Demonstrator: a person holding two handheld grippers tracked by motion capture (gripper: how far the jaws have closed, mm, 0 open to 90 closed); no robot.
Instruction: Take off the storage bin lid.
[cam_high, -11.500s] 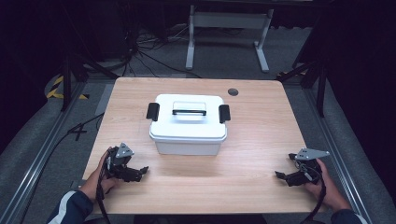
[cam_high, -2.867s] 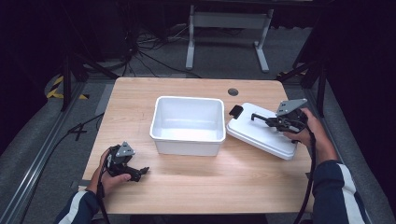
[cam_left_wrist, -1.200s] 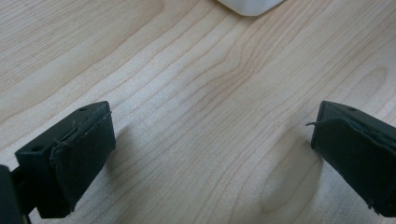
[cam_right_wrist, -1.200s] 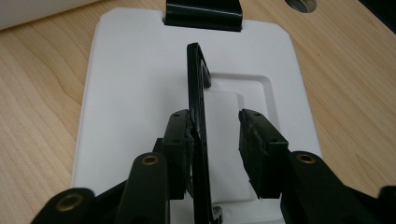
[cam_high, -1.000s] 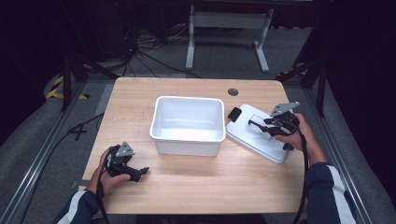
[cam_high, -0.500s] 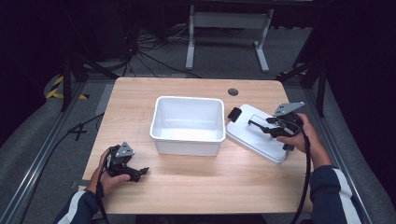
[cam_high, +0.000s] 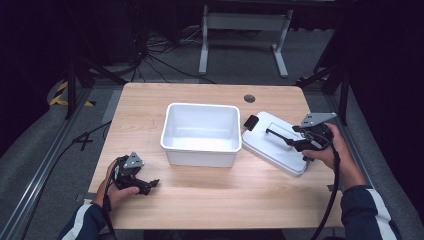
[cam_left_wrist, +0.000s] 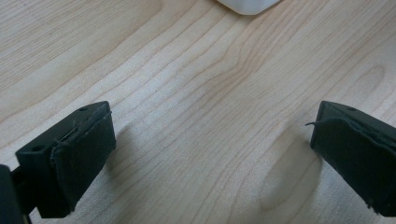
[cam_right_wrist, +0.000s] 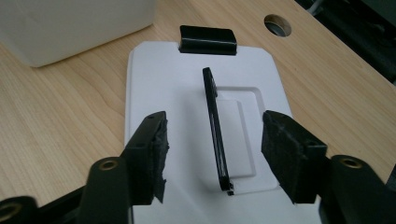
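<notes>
An open white box (cam_high: 200, 131) stands at the middle of the wooden table (cam_high: 210, 200); a corner of the box (cam_left_wrist: 245, 4) shows in the left gripper view. Its white lid (cam_high: 280, 150) (cam_right_wrist: 187, 84) lies flat on the table to the right of the box, with a black clip (cam_high: 250, 121) (cam_right_wrist: 207, 39) at its far end. The lid's thin black handle (cam_high: 276, 134) (cam_right_wrist: 215, 116) stands up. My right gripper (cam_high: 296, 141) (cam_right_wrist: 215, 126) is open, one jaw on each side of the handle, not touching it. My left gripper (cam_high: 146, 184) (cam_left_wrist: 210, 140) rests open on bare wood at the front left.
A round cable hole (cam_high: 249, 98) (cam_right_wrist: 277, 24) sits near the table's far edge. Behind the table stands a grey metal stand (cam_high: 245, 22), and cables lie on the dark floor. The table's right edge is close to my right hand.
The lid has come off the box and now lies on the table to its right, carried there by my right gripper. My left gripper has not moved.
</notes>
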